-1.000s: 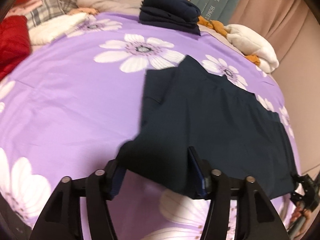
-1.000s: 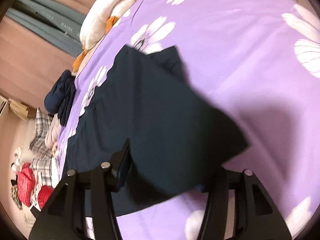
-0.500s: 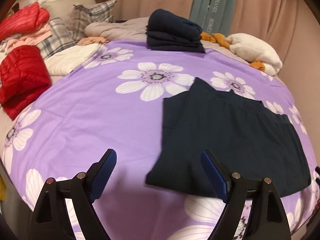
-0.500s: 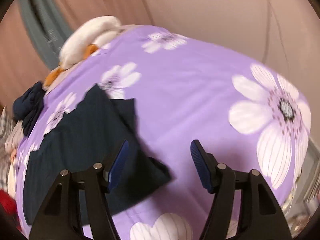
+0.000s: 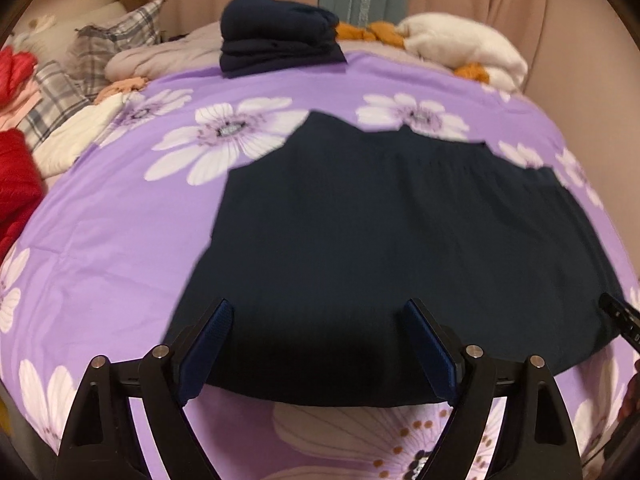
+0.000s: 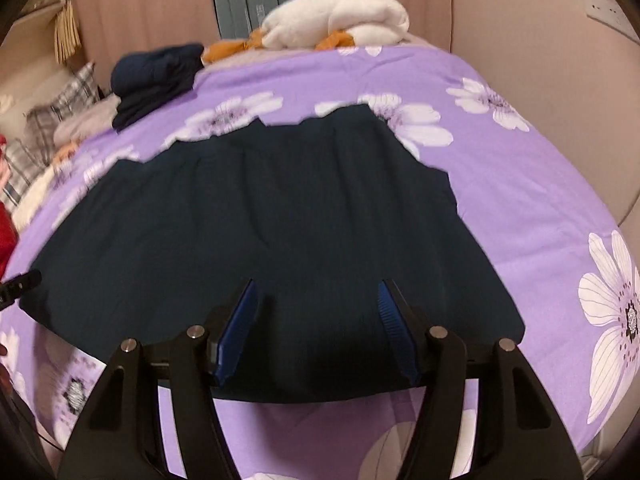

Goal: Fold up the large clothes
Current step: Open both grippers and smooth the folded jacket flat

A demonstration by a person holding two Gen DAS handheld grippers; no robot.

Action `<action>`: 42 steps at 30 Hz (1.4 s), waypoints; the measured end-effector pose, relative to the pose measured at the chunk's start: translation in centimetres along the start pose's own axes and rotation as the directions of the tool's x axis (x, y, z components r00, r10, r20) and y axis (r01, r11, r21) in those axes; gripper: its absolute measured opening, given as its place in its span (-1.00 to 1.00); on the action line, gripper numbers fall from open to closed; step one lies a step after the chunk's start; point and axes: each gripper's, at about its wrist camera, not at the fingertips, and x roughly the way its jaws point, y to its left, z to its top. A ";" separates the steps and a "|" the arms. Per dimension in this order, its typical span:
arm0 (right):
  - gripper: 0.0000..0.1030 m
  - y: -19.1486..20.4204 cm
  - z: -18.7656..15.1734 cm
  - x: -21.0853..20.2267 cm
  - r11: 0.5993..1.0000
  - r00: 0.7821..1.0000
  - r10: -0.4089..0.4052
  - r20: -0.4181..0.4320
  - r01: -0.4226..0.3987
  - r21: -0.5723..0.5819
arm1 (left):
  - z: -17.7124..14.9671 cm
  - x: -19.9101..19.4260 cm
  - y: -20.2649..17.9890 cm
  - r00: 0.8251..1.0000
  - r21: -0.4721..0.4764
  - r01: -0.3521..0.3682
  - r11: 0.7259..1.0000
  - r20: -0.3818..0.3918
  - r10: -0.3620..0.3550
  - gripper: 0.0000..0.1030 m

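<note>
A dark navy garment (image 5: 384, 240) is lying flat on a purple flowered bedspread (image 5: 120, 220), directly ahead of and below both grippers. Its long axis is running crosswise to the fingers, side to side, so each tool is facing the near edge squarely.

The left gripper (image 5: 320, 344) is hovering over the near-left part of that edge, jaws spread wide and opening, pinching nothing. The right gripper (image 6: 316, 328) is hovering over the near-right part, jaws moderately apart and closing slightly, with cloth beneath them but none pressed between the pads. Each hand is about equally near its own end of the edge.

The garment is looking smooth, already folded into a broad trapezoid, wider toward the tools and narrower at the far side. Beyond it, a folded navy stack (image 5: 276, 44) is sitting at the far end of the bed.
</note>
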 end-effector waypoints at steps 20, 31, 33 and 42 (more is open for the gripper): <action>0.19 -6.5 -2.5 -0.6 0.985 0.996 -0.065 -0.060 0.074 0.157 | -1.5 0.7 1.6 0.998 -0.027 -0.009 1.000 -0.060 0.007 0.96; 0.20 -8.6 -2.9 -0.9 0.973 0.993 -0.091 -0.079 0.106 0.206 | -1.9 0.3 2.1 0.998 -0.034 -0.029 0.999 -0.060 0.027 0.96; 0.20 -8.6 -2.8 -1.0 0.972 0.992 -0.101 -0.080 0.115 0.205 | -1.8 0.1 2.2 0.998 -0.032 -0.035 0.999 -0.057 0.034 0.96; 0.22 -5.2 -1.4 -4.5 0.993 0.995 -0.055 0.078 0.047 0.108 | -2.0 -2.5 0.5 0.999 0.029 -0.032 0.999 0.034 0.031 0.96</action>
